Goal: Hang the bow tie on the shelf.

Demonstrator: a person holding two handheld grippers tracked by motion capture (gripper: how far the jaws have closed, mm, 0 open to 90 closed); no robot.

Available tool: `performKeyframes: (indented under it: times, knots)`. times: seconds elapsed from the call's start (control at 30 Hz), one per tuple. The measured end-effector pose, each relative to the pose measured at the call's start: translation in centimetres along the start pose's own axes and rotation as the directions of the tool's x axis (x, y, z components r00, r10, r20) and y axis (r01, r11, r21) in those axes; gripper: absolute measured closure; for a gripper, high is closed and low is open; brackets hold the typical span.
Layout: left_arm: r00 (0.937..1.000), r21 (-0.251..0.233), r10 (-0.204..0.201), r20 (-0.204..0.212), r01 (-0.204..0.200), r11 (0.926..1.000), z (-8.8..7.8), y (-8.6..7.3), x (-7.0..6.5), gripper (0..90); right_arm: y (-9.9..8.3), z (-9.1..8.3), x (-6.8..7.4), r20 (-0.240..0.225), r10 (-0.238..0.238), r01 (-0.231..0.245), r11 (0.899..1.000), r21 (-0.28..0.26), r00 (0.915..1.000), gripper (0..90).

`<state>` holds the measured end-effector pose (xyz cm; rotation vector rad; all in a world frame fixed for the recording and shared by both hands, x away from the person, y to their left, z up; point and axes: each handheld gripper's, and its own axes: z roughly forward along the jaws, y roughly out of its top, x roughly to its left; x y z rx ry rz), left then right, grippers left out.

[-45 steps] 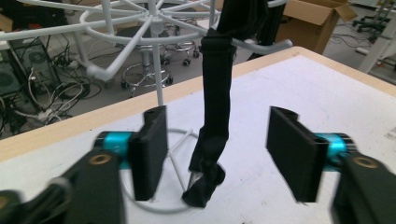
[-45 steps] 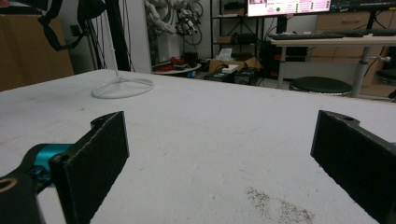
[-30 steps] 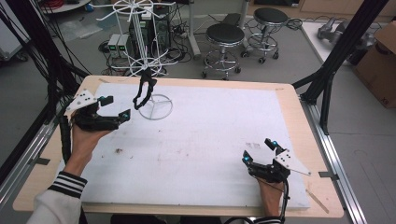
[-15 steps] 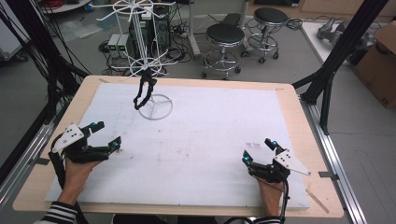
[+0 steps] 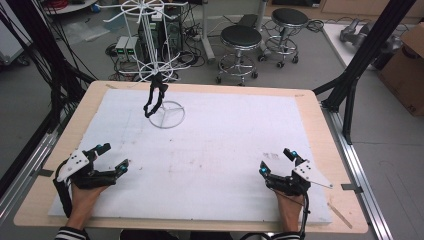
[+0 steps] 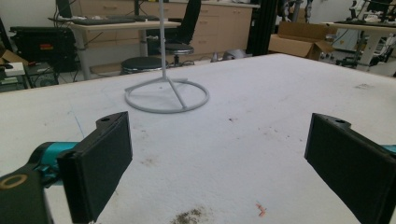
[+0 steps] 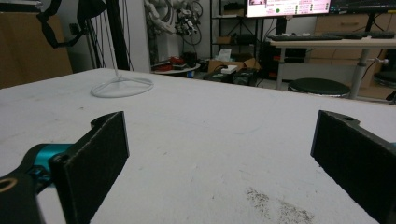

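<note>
A white wire rack (image 5: 150, 30) stands on a ring base (image 5: 166, 114) at the table's far left. A black strap-like item (image 5: 155, 96) hangs from one of its arms. My left gripper (image 5: 114, 156) rests low near the front left of the white mat, open, with nothing between its jaws. In the left gripper view its gripper (image 6: 219, 158) faces the ring base (image 6: 166, 95) across bare mat. My right gripper (image 5: 276, 161) sits near the front right, also open and empty. The right gripper view puts its gripper (image 7: 219, 154) far from the ring base (image 7: 122, 86), and the black item (image 7: 56, 23) shows at the top left.
A white mat (image 5: 215, 140) covers most of the wooden table (image 5: 325, 150). Two black stools (image 5: 241, 37) and cables stand on the floor beyond the far edge. Black frame posts (image 5: 360, 65) rise at the table's right side, and a cardboard box (image 5: 405, 65) lies farther right.
My left gripper has moved from beside the rack back toward the front left edge of the table, still open. The right gripper has stayed put.
</note>
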<state>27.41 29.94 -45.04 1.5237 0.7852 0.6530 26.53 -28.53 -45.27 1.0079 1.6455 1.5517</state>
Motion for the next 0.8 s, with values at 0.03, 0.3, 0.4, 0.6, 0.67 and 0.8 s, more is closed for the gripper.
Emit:
performKeyframes:
  times: [0.03, 0.3, 0.4, 0.6, 0.67, 0.8]
  knots:
    - [1.0000, -0.008, 0.002, 0.000, -0.002, 1.0000, -0.05, 0.00, -0.04, 8.0, 0.00, 0.00, 0.01, 0.001, 0.000, 0.000, 1.000, -0.001, 1.0000, 3.2]
    - [0.9999, -0.066, 0.004, -0.016, -0.005, 0.9978, -0.59, -0.31, -0.13, 8.2, -0.01, -0.04, -0.01, 0.001, -0.001, 0.001, 1.000, -0.003, 1.0000, 3.2]
    - [0.9997, -0.071, 0.007, -0.021, -0.009, 0.9974, -0.62, -0.34, -0.17, 8.2, -0.02, -0.03, 0.00, 0.002, -0.002, 0.002, 1.000, -0.004, 1.0000, 3.2]
    - [0.9998, -0.070, 0.002, -0.020, -0.003, 0.9975, -0.64, -0.34, -0.09, 8.4, -0.02, -0.05, 0.05, -0.001, -0.005, 0.005, 1.000, -0.004, 1.0000, 3.2]
    - [0.9998, -0.071, 0.004, -0.019, -0.006, 0.9975, -0.65, -0.35, -0.10, 8.4, -0.04, -0.06, 0.07, 0.003, -0.005, 0.005, 1.000, -0.008, 1.0000, 3.2]
    - [0.9998, -0.072, 0.004, -0.017, -0.005, 0.9974, -0.66, -0.36, -0.08, 8.7, -0.04, -0.07, 0.08, 0.006, -0.009, 0.009, 1.000, -0.008, 0.9999, 3.2]
